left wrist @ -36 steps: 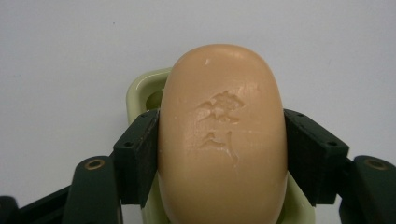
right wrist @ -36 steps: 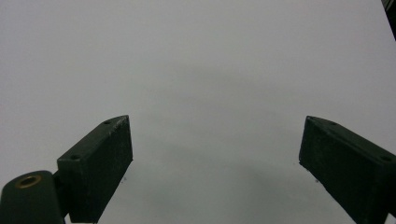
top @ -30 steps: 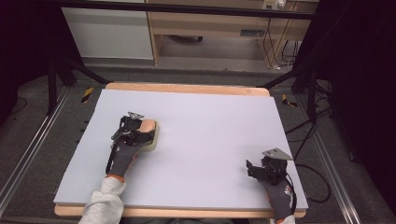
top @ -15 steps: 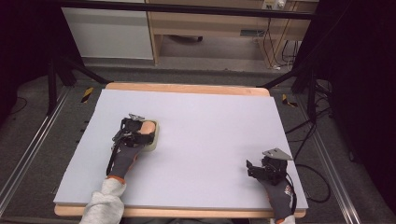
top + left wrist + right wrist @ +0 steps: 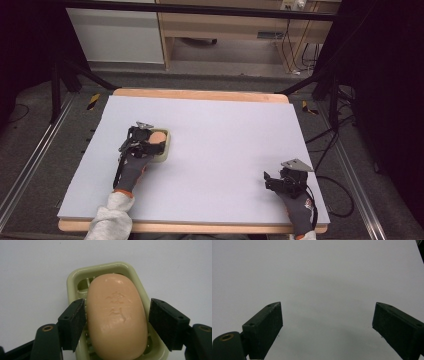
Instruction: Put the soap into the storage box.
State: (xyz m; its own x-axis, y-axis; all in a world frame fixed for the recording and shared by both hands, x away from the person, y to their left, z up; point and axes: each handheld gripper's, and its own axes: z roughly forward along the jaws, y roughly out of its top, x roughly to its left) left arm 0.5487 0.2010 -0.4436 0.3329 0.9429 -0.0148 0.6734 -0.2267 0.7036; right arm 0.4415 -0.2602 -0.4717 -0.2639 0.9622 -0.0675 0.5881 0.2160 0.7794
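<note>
A peach-coloured soap bar (image 5: pixel 117 316) is seen lying in a pale green soap dish (image 5: pixel 75 277) on the left part of the white table (image 5: pixel 225 145). The bar is flanked by the left gripper (image 5: pixel 116 320), one jaw touching its side, the other just clear. The right gripper (image 5: pixel 327 327) is held wide, well apart near the table's right front corner.

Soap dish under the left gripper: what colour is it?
Pale green; the dish shows best in the left gripper view, holding a peach soap.
</note>
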